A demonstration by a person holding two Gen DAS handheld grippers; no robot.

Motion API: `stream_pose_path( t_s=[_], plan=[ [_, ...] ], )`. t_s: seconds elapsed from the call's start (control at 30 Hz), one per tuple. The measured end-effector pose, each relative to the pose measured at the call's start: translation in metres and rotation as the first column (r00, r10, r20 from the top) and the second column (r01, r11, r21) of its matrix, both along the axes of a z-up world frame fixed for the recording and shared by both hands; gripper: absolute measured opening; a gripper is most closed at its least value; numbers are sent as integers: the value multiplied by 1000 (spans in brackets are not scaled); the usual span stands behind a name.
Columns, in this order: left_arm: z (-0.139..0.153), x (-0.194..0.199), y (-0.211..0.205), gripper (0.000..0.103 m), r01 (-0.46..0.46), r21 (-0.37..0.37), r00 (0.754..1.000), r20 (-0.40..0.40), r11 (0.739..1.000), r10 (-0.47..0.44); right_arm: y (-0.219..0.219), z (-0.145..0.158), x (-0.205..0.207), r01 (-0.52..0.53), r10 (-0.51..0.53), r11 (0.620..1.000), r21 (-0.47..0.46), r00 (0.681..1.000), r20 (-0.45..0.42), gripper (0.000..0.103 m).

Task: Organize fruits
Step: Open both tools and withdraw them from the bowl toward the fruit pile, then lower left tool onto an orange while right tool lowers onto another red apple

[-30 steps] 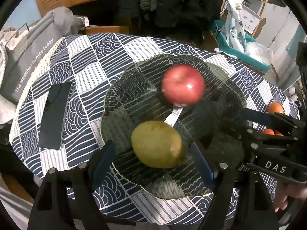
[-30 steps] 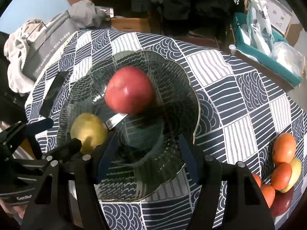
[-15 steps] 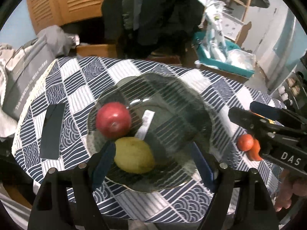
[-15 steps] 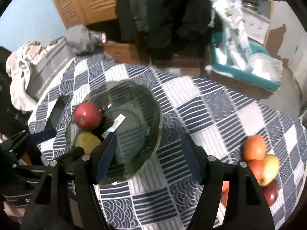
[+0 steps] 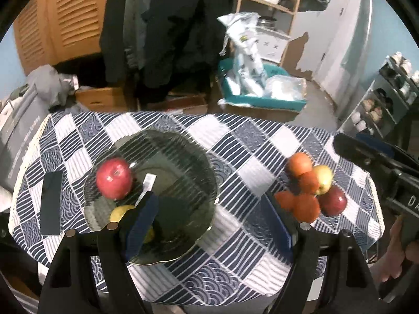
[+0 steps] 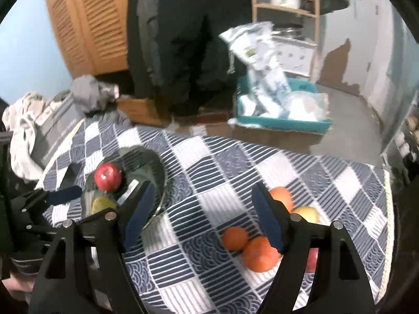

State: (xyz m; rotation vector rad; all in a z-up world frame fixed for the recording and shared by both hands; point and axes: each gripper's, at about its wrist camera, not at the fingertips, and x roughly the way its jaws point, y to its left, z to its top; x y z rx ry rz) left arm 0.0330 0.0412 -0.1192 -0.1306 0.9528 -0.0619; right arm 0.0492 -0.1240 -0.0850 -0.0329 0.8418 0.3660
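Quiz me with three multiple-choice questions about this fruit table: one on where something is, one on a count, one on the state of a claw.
1. Where is the red apple?
A. on the glass plate
B. on the black phone
C. in the teal bin

2. How many fruits lie on the glass plate?
A. one
B. two
C. four

3. What state is the left claw in?
A. shut on an orange
B. shut on nothing
C. open and holding nothing

Answers:
1. A, it sits inside the plate's rim.
2. B, only the red apple and a yellow-green fruit are there.
3. C, its pads stand wide apart with only tablecloth between them.
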Motion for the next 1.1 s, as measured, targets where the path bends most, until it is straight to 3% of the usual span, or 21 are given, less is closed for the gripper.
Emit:
stream_pose_path(
  t_s=[0.27,0.5,0.8,1.1],
  plan=[
    [10,1,-27,82,56,-12,998,19,998,-56,-52,33,-18,88,-88,996,2,991,96,84],
    [0,7,-51,84,103,0,995,-1,995,-103,-87,40,-27,146,-140,989,-29,981,133,85],
    [-15,20,-82,84,152,20,988,-35,988,-151,-130,26,-30,219,-213,975,-44,971,108,85],
    [-55,40,-110,84,200,68,975,-117,978,-191,-161,-4,-24,272,-271,960,-71,962,27,85]
  ],
)
